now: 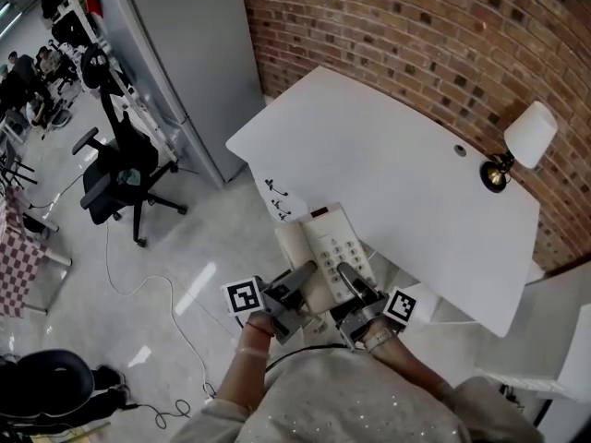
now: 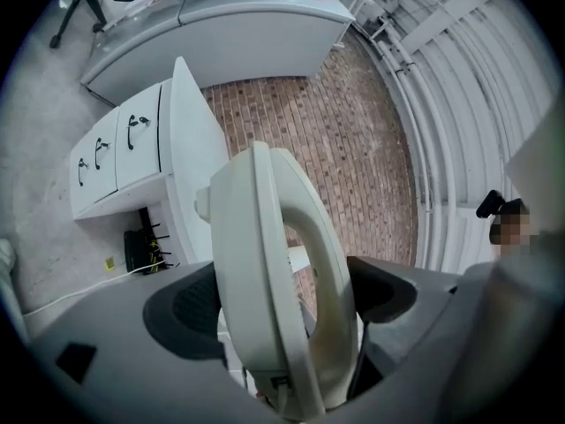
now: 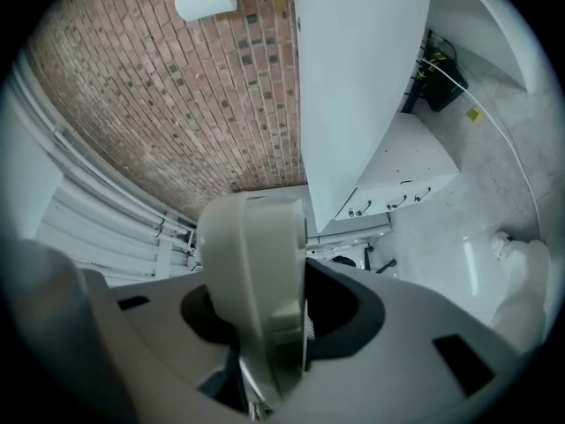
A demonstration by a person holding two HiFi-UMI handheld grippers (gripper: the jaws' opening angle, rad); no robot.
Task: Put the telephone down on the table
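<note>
No legible text or numbers

Bright, even light; fisheye-warped edges

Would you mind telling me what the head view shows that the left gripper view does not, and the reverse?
Only the head view: the telephone keypad, the right gripper and a black office chair. Only the left gripper view: the left gripper with pads pressing both sides of the telephone, and a black box with cables under the white table. Both: the telephone, not yet set down, the white table and the brick wall.
</note>
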